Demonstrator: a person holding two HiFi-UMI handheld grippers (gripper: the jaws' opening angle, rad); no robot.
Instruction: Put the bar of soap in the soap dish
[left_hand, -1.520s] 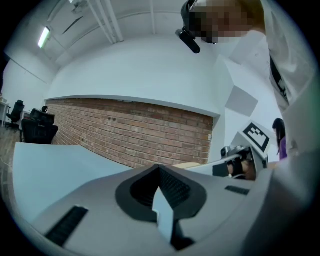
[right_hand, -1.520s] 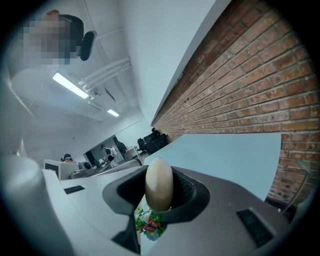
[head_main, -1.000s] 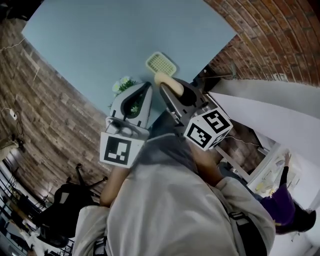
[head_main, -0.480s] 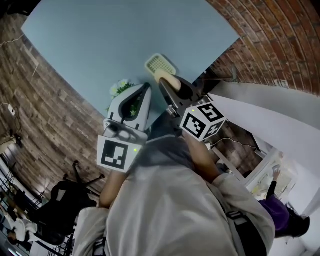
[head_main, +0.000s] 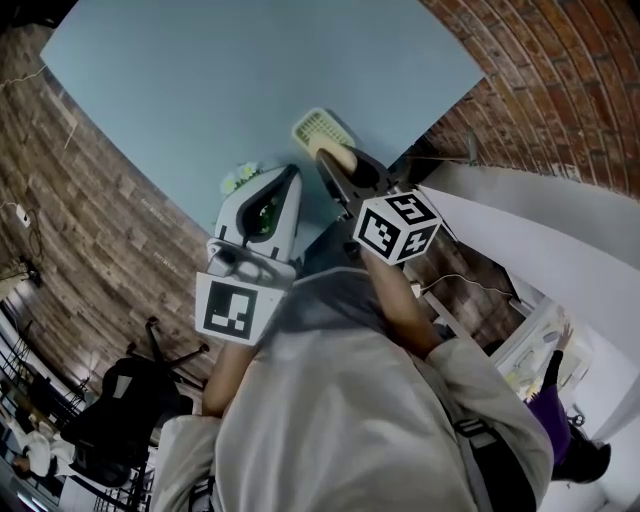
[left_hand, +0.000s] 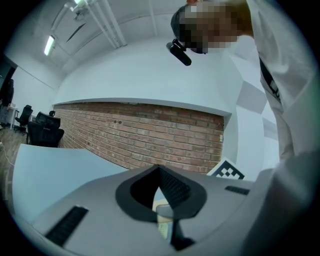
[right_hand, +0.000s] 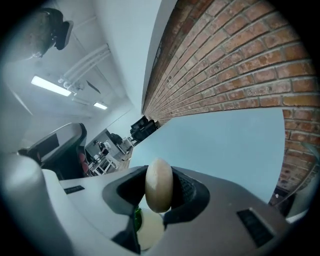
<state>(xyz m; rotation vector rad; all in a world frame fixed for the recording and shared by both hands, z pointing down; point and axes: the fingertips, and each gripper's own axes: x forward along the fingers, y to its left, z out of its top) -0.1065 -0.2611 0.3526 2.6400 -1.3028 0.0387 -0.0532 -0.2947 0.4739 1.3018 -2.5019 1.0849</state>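
while pinching the bar of soap (right_hand: 159, 184) on edge in the right gripper (head_main: 338, 160), holds it at the near edge of the soap dish (head_main: 322, 128), seemingly clear of the blue table (head_main: 230, 80). looks picked up and brought almost to the spot, judging by that. not yet set down: needs a last short reach over the ribbed dish, a lowering, then a release. parks the left gripper (head_main: 268, 200) beside the small plant (head_main: 238, 176), jaws pressed together on nothing.
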